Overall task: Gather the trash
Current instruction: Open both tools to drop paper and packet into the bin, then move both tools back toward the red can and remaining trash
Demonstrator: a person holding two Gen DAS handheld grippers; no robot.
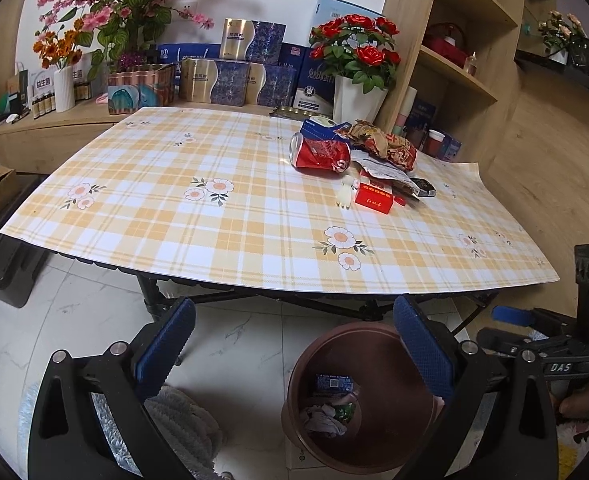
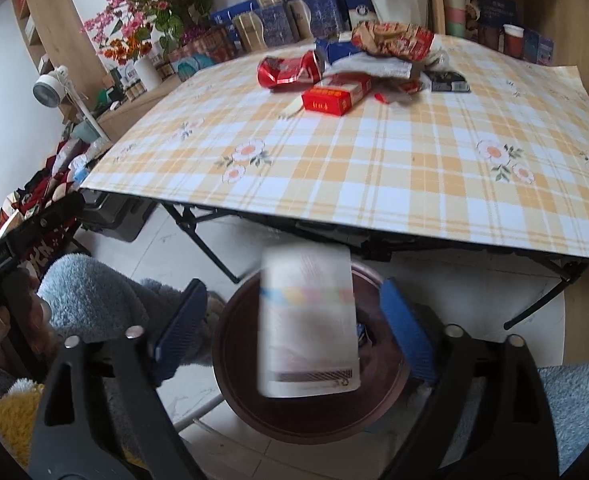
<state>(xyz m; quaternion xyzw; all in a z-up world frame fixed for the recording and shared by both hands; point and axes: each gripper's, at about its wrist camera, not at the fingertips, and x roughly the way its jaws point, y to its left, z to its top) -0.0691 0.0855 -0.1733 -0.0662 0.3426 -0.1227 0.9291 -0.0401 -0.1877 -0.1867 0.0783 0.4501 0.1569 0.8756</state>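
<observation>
White packet (image 2: 308,322) hangs blurred between spread fingers (image 2: 180,326), touching neither.

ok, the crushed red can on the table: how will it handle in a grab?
The can is dented and lies on its side, so probably empty and light. Its creased wall may give further under the fingers. The flattened body looks less apt to roll than a round one.
</observation>
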